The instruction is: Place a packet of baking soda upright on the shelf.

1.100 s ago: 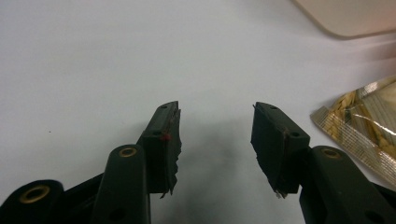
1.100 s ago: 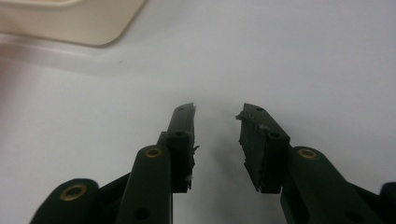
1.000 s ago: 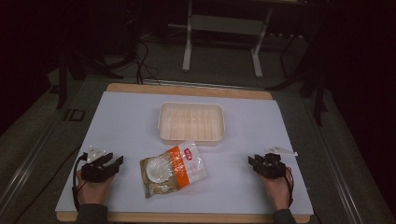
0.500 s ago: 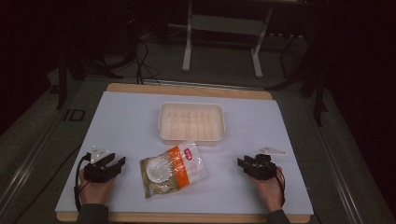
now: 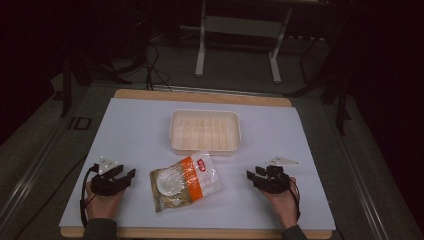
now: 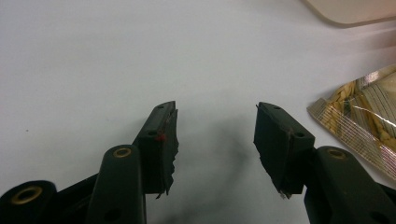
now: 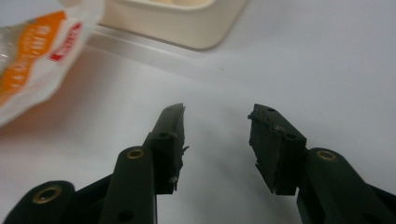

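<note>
Snack bag (image 5: 186, 182) lies centre-low on the tabletop (image 5: 310, 135), flanked by left gripper (image 5: 131, 176) and right gripper (image 5: 250, 176); both fingers gape empty, the right's just widening. Approach underway; next, close on the bag's edges.

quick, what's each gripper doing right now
left gripper: open, holding nothing
right gripper: open, fingers just been opening, nothing between them
</note>
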A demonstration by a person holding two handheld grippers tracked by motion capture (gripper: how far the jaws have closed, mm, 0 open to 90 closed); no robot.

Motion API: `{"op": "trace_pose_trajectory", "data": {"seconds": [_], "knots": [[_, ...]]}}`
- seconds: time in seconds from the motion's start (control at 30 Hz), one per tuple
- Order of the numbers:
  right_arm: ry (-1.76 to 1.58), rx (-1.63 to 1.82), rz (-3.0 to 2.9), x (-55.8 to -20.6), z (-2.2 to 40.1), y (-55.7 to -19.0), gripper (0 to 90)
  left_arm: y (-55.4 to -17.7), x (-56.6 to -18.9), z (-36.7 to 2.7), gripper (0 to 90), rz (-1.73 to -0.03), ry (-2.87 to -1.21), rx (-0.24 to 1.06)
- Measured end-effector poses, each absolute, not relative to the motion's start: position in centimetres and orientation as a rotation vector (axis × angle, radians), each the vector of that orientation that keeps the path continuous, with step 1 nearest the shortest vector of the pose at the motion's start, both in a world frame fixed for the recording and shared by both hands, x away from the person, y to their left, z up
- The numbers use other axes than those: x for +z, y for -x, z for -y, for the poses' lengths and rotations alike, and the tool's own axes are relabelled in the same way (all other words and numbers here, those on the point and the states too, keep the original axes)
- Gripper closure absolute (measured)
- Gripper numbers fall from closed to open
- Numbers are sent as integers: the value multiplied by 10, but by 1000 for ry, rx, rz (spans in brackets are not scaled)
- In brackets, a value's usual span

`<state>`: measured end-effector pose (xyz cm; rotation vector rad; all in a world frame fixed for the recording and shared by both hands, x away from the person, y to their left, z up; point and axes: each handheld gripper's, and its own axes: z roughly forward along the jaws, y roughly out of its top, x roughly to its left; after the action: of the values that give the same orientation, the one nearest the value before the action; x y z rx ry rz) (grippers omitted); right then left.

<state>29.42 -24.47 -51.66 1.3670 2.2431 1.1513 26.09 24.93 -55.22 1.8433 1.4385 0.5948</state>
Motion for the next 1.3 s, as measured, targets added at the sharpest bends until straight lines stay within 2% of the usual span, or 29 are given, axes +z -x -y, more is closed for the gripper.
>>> {"op": "trace_pose_trajectory", "data": {"seconds": [0.27,0.67,0.93,1.2,1.3], "knots": [[-1299,1183,-2298,-503,225,-297,567,-260,-552,-253,479,-1474,-1796,591],[-1225,1257,-2377,-483,188,-313,560,-260,-553,-251,483,-1481,-1808,607],[-1212,1267,-2450,-490,165,-321,519,-261,-553,-251,482,-1481,-1808,605],[-1211,1271,-2549,-507,147,-325,417,-261,-553,-251,481,-1481,-1808,607],[-1220,1276,-2581,-512,141,-327,410,-261,-553,-251,479,-1483,-1811,606]]}}
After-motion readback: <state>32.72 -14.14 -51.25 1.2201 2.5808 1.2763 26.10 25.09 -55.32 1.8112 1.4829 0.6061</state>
